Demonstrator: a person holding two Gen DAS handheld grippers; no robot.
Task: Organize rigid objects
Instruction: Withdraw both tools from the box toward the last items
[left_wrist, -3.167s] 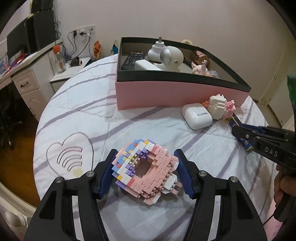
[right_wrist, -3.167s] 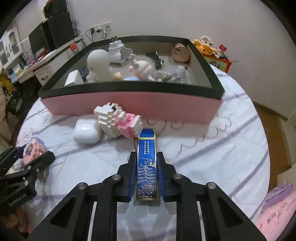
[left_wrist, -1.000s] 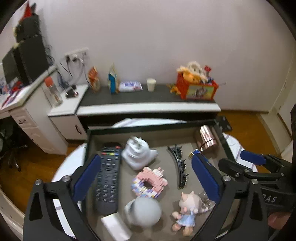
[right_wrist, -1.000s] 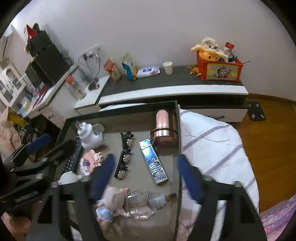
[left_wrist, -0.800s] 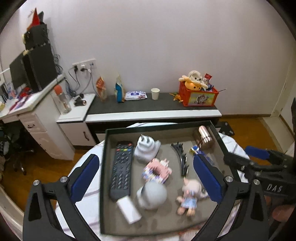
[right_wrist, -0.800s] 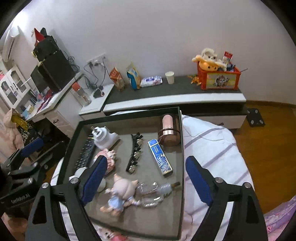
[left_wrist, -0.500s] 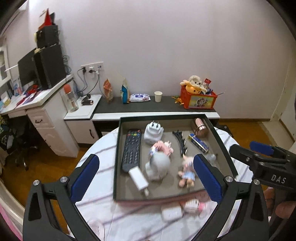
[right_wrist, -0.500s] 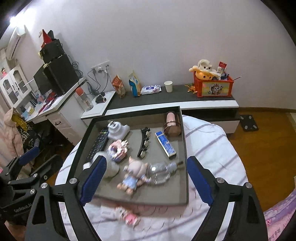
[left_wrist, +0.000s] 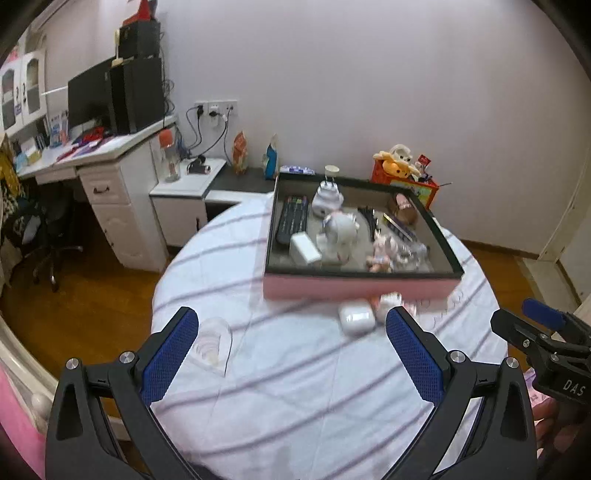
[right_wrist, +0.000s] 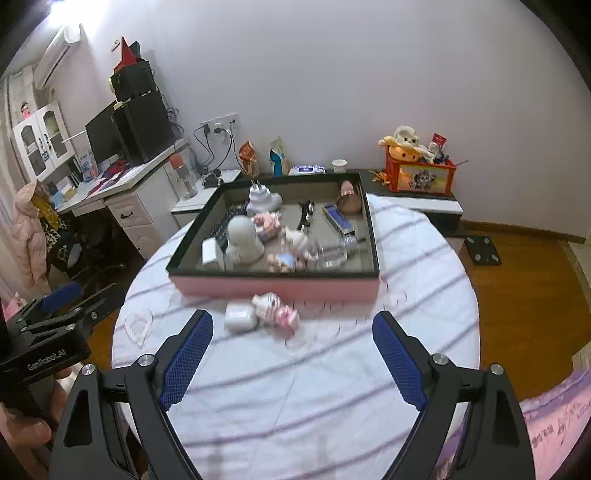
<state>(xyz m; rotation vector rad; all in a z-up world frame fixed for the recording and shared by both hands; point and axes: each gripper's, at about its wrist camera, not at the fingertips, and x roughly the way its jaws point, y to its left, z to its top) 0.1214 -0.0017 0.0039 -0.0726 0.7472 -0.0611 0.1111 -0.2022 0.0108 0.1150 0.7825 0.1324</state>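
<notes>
A pink box with a black rim (left_wrist: 354, 290) (right_wrist: 273, 286) stands on the round table. It holds a remote (left_wrist: 292, 220), a white plug (left_wrist: 327, 197), a white round figure (right_wrist: 242, 240), a pink brick ring (right_wrist: 266, 224), a blue lighter (right_wrist: 338, 218), a doll (right_wrist: 291, 251) and other small items. In front of the box lie a white earbud case (left_wrist: 355, 317) (right_wrist: 240, 316) and a white-pink brick figure (right_wrist: 276, 311). My left gripper (left_wrist: 291, 354) and right gripper (right_wrist: 291, 360) are wide open and empty, held high above the table's near side.
The round table wears a white quilt with purple stripes (left_wrist: 295, 376). A desk with a monitor (left_wrist: 96, 107) stands left, a low dark shelf (right_wrist: 410, 190) with an orange toy box (right_wrist: 419, 173) stands behind. Wooden floor surrounds the table.
Both grippers have pulled back and up away from the box, open and empty. The brick ring and the blue lighter, held earlier, now lie in the box.
</notes>
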